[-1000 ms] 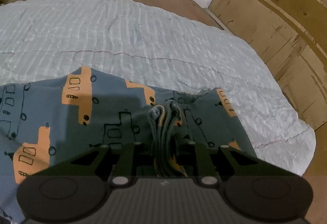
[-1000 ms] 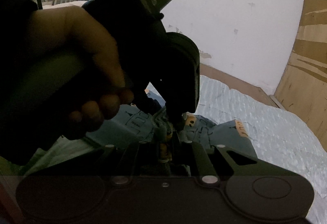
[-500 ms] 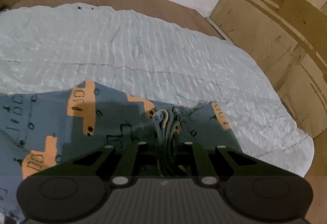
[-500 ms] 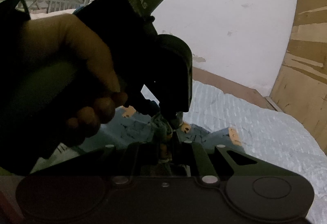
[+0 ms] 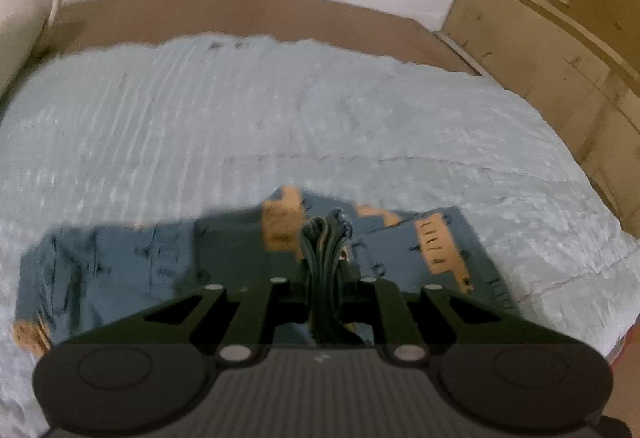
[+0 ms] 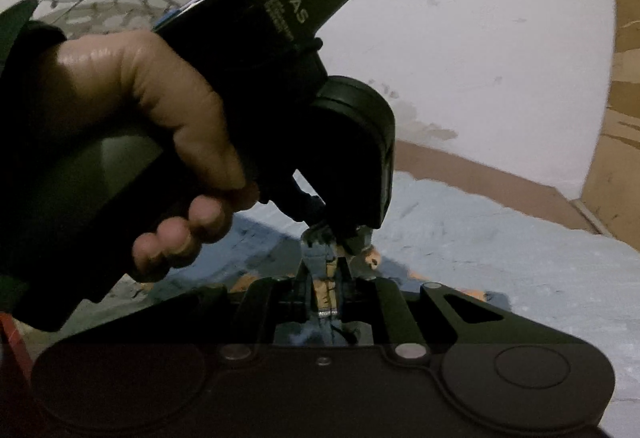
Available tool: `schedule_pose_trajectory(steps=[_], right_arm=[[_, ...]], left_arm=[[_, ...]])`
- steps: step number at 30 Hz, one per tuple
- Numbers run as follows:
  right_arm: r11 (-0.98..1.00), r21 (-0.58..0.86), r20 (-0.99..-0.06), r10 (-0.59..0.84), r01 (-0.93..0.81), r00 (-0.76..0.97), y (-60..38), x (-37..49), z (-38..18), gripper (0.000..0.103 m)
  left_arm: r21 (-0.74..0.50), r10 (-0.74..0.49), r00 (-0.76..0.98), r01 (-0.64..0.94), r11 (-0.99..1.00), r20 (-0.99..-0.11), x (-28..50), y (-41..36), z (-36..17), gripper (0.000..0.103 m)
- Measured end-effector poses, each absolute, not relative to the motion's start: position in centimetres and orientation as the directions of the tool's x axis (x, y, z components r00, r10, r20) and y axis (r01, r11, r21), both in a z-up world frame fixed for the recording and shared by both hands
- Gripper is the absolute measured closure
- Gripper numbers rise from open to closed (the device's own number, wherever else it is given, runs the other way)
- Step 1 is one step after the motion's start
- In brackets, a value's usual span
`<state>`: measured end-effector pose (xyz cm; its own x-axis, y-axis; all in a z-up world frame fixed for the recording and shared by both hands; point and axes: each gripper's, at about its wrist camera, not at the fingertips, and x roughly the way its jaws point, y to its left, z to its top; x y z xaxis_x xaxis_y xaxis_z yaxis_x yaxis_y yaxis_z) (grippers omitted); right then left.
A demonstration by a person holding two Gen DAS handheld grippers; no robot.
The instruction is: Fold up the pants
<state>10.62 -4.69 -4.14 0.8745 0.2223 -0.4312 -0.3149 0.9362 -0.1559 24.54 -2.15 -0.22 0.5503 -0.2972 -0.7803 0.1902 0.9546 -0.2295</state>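
Left wrist view: you're over a pale blue ribbed quilt (image 5: 280,126) on a bed, white scuffed wall behind, plywood panel (image 5: 560,18) at right. Your left gripper (image 5: 325,278) is pinched tight on a bunched edge of the grey-blue pants with orange vehicle print (image 5: 120,262); the rest lies on the quilt. Right wrist view: your right gripper (image 6: 329,290) is clamped on a fabric bundle of the same pants, close under your left hand (image 6: 160,142) gripping its black handle; metal scrollwork headboard (image 6: 92,2) behind.
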Motion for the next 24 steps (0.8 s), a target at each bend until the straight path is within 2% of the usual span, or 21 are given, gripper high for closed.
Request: schedule_pose_trajectory(steps=[7, 10, 11, 12, 14, 15, 18, 20, 22, 24], right_arm=[[0.923, -0.159, -0.513, 0.227, -0.352, 0.828, -3.2, 11.8, -7.1, 0.091], [0.919, -0.147, -0.527, 0.24, -0.366, 0.815, -3.2, 11.7, -7.7, 0.083], [0.917, -0.143, -0.525, 0.248, -0.371, 0.814, -3.4, 11.5, -7.7, 0.077], [0.916, -0.138, -0.523, 0.256, -0.377, 0.813, -3.7, 11.4, -7.7, 0.072], [0.915, -0.124, -0.516, 0.271, -0.384, 0.812, -4.8, 11.3, -7.5, 0.052], [0.915, -0.118, -0.512, 0.276, -0.385, 0.813, -5.3, 11.4, -7.4, 0.04], [0.93, -0.098, -0.485, 0.266, -0.354, 0.833, -7.8, 10.0, -7.1, 0.022], [0.944, -0.083, -0.477, 0.244, -0.319, 0.845, -9.4, 9.5, -7.2, 0.015], [0.961, -0.074, -0.468, 0.204, -0.268, 0.86, -11.1, 8.8, -7.0, 0.009], [0.974, -0.066, -0.46, 0.163, -0.217, 0.873, -12.5, 8.3, -7.0, 0.006]], left_arm=[[-0.302, -0.341, 0.519, 0.161, 0.939, -0.783, 24.8, 0.3, -4.6, 0.089], [-0.326, -0.371, 0.528, 0.18, 0.928, -0.764, 24.7, 0.9, -5.3, 0.086], [-0.329, -0.374, 0.536, 0.183, 0.926, -0.757, 24.6, 1.2, -5.4, 0.082], [-0.331, -0.376, 0.541, 0.182, 0.926, -0.752, 24.6, 1.4, -5.5, 0.072], [-0.332, -0.369, 0.549, 0.171, 0.928, -0.75, 24.5, 1.9, -5.7, 0.061], [-0.338, -0.37, 0.551, 0.165, 0.927, -0.748, 24.5, 2.2, -5.9, 0.059], [-0.382, -0.398, 0.549, 0.15, 0.912, -0.735, 24.5, 3.2, -6.2, 0.059], [-0.399, -0.407, 0.55, 0.142, 0.906, -0.729, 24.5, 3.6, -6.2, 0.06], [-0.397, -0.405, 0.557, 0.142, 0.907, -0.725, 24.5, 3.6, -6.2, 0.074], [-0.374, -0.388, 0.568, 0.148, 0.916, -0.726, 24.6, 3.4, -6.1, 0.081]])
